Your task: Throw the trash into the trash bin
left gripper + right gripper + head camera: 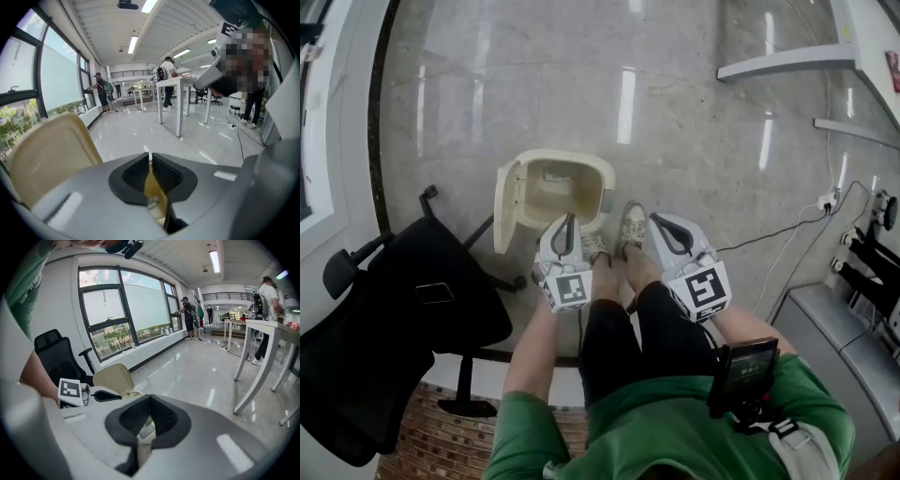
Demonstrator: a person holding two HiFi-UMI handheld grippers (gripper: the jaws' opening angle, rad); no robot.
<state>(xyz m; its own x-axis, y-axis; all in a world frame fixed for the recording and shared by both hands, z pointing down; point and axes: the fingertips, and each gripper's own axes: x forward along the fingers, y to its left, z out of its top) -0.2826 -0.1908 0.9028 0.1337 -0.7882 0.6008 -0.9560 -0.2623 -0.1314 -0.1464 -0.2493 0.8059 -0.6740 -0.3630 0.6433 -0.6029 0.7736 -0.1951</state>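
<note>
A cream trash bin [572, 171] stands on the glossy floor with its lid [508, 208] swung open to the left. Its inside looks pale, and I cannot make out any trash in it. In the head view my left gripper [567, 223] hangs over the bin's near rim with its jaws together and nothing between them. From the left gripper view the open lid [51, 154] rises at the left, and the left gripper [150, 157] has the bin right under it. My right gripper [661, 223] is beside the bin, above the person's shoes, shut and empty. The right gripper view shows the right gripper [150, 399], with the left gripper [96, 396] and the lid [115, 377] beyond it.
A black office chair [403, 309] stands just left of the bin. The person's shoes [630, 228] are at the bin's near right. A cable and power strip [828, 201] lie at the right, near a grey cabinet [848, 342]. White table legs [255, 366] and distant people stand down the hall.
</note>
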